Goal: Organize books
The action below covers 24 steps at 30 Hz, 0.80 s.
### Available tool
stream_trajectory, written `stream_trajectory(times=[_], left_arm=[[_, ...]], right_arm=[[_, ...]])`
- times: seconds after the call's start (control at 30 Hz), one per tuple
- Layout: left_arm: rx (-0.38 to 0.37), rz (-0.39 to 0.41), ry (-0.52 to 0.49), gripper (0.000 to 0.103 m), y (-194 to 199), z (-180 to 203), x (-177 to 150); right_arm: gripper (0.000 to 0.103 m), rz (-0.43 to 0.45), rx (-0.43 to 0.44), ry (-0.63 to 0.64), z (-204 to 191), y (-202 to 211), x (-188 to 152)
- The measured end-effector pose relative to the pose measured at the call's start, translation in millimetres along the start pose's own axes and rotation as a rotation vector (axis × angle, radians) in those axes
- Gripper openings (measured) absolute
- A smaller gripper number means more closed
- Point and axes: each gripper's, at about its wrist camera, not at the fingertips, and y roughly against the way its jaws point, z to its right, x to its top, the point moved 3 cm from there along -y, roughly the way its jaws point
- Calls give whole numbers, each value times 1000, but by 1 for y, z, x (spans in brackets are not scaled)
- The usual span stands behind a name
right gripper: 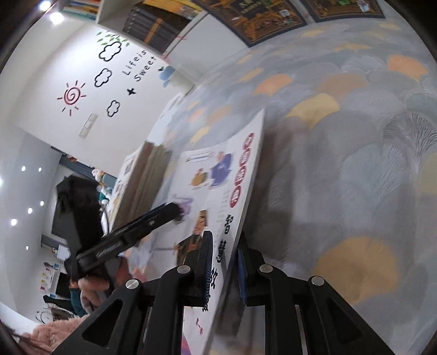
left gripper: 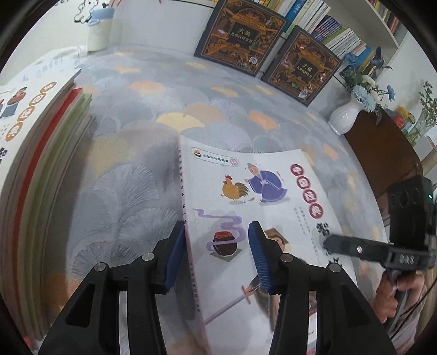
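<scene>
Picture book (left gripper: 254,196): thin, white-covered, lifted off the carpet (left gripper: 153,142) and tilted, one gripper on each side edge.
Left gripper (left gripper: 217,256): astride the spine edge, one blue pad outside it, the other on the cover; whether the pads press I cannot tell.
Right gripper (right gripper: 225,270): clamped on the opposite edge, pads on both faces.
Book stack (left gripper: 46,142): on the carpet, left of the left gripper.
Bookshelf (left gripper: 322,24): far ahead of the grippers, packed with upright books; two dark boxed volumes (left gripper: 240,38) lean against it.
Vase (left gripper: 345,114): white, holding blue and white flowers, ahead and right.
</scene>
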Motion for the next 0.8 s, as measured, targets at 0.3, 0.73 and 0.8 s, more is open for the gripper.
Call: stream_trajectory(times=[0.3,0.73,0.8], left_arm=[[17,-13,-37,43,20,-8,0],[20,19,-63,43,55,-14,23],[11,26,-63,43,61,-15,29]], right_arm=[[17,9,-32,133,-54,1,-15],[17,53,-11,230,-107,11,-4],[17,53,-2,238,-113,11,0]])
